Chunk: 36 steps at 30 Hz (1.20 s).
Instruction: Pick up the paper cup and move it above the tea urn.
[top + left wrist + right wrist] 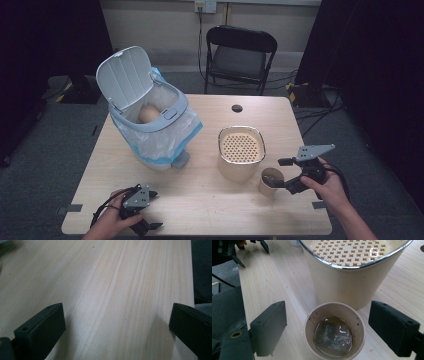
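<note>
Right gripper (pixel 328 327) of mine hangs spread around the small brown paper cup (pixel 334 331) of tea with its sodden bag, beside the cream perforated strainer pot (pixel 352 282). Thin, crushable, sloshing: I'd pinch mid-wall, gently.

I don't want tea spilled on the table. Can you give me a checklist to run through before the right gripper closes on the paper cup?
1. Right gripper open: ok.
2. Paper cup between the jaws, untouched: ok.
3. Cup upright: ok.
4. Liquid and tea bag inside, so spill risk: not ok.
5. Cup clear of strainer pot: cannot tell, very close.
6. Left gripper far from the cup: ok.
</note>
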### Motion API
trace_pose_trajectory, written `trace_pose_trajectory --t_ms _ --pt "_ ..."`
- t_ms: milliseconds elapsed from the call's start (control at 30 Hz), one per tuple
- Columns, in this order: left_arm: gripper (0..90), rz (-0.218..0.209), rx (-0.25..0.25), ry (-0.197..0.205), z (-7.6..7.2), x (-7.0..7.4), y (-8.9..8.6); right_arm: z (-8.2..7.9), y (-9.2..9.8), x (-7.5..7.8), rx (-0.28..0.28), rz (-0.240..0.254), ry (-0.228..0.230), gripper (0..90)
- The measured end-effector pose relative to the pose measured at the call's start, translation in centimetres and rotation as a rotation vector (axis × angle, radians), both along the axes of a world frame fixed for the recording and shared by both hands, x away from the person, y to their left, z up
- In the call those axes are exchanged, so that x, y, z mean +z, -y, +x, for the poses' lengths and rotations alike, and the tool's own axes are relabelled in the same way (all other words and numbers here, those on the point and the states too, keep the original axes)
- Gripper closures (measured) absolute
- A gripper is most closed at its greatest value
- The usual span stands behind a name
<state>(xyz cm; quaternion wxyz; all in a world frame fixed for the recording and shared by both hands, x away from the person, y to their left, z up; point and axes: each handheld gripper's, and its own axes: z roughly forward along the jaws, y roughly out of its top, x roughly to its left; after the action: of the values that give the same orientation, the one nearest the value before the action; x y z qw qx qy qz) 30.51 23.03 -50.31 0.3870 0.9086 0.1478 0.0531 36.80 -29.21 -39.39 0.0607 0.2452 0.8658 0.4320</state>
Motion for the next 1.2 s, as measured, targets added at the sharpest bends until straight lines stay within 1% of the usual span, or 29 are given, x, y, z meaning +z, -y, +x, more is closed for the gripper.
trace_pose_trajectory --t_ms 67,133,167,200,267,333,367,400,567,600,700,833,867,933,967,1000,1067,1133,1167,1200 --pt "0.0 0.002 0.000 0.000 0.0 0.0 0.0 -0.1 0.2 -0.1 -0.002 0.002 -0.005 14.5" --pt "0.0 0.000 0.000 0.000 0.0 0.0 0.0 -0.4 0.7 -0.6 -0.006 0.003 -0.010 14.4" --pt "0.0 -0.001 0.000 0.000 0.0 0.0 0.0 -0.6 0.9 -0.8 -0.010 0.001 -0.004 14.4" --pt "0.0 0.005 -0.002 -0.002 0.0 0.0 0.0 -0.7 1.1 -0.9 -0.011 0.004 -0.009 14.4" --pt "0.0 0.002 -0.001 -0.001 0.0 0.0 0.0 -0.9 1.3 -1.1 -0.013 0.008 -0.014 14.4" --pt "0.0 0.000 0.000 0.000 0.0 0.0 0.0 -1.2 2.0 -1.6 -0.027 0.011 -0.011 14.4" --pt "0.0 0.003 -0.001 -0.001 0.0 0.0 0.0 -1.3 2.2 -1.7 -0.033 0.007 -0.012 14.4" --pt "0.0 0.003 -0.001 -0.001 0.0 0.0 0.0 -1.4 2.4 -1.8 -0.036 0.016 -0.016 14.4" --pt "0.0 0.001 0.000 -0.001 0.0 0.0 0.0 -1.8 3.3 -2.3 -0.053 0.013 -0.013 14.4" --pt "0.0 0.001 0.000 -0.001 0.0 0.0 0.0 -1.9 3.4 -2.5 -0.051 0.016 -0.015 14.4" --pt "0.0 0.000 0.000 0.000 0.0 0.0 0.0 -2.2 3.7 -3.0 -0.059 0.004 -0.024 14.3" --pt "0.0 -0.001 0.000 0.000 0.0 0.0 0.0 -2.4 4.1 -3.9 -0.071 -0.001 -0.022 14.4" --pt "0.0 0.001 -0.002 -0.001 0.0 0.0 0.0 -2.4 4.1 -3.9 -0.071 -0.001 -0.022 14.4" --pt "0.0 0.000 0.000 0.000 0.0 0.0 0.0 -2.4 4.4 -4.6 -0.084 0.008 -0.023 14.3" --pt "0.0 0.000 0.000 0.000 0.0 0.0 0.0 -2.4 4.4 -4.6 -0.084 0.008 -0.023 14.3" --pt "0.0 -0.001 0.001 0.000 0.0 0.0 0.0 -2.3 4.5 -5.1 -0.090 0.006 -0.016 14.3" --pt "0.0 0.002 0.000 -0.001 0.0 0.0 0.0 -2.3 4.5 -5.3 -0.096 0.005 -0.018 14.3" --pt "0.0 0.002 -0.001 -0.001 0.0 0.0 0.0 -2.3 4.4 -5.9 -0.100 0.004 -0.020 14.3" --pt "0.0 0.004 -0.002 -0.003 0.0 0.0 0.0 -2.3 4.3 -6.4 -0.109 -0.013 -0.014 14.3" --pt "0.0 0.004 -0.002 -0.003 0.0 0.0 0.0 -2.3 4.3 -6.4 -0.109 -0.013 -0.014 14.3"
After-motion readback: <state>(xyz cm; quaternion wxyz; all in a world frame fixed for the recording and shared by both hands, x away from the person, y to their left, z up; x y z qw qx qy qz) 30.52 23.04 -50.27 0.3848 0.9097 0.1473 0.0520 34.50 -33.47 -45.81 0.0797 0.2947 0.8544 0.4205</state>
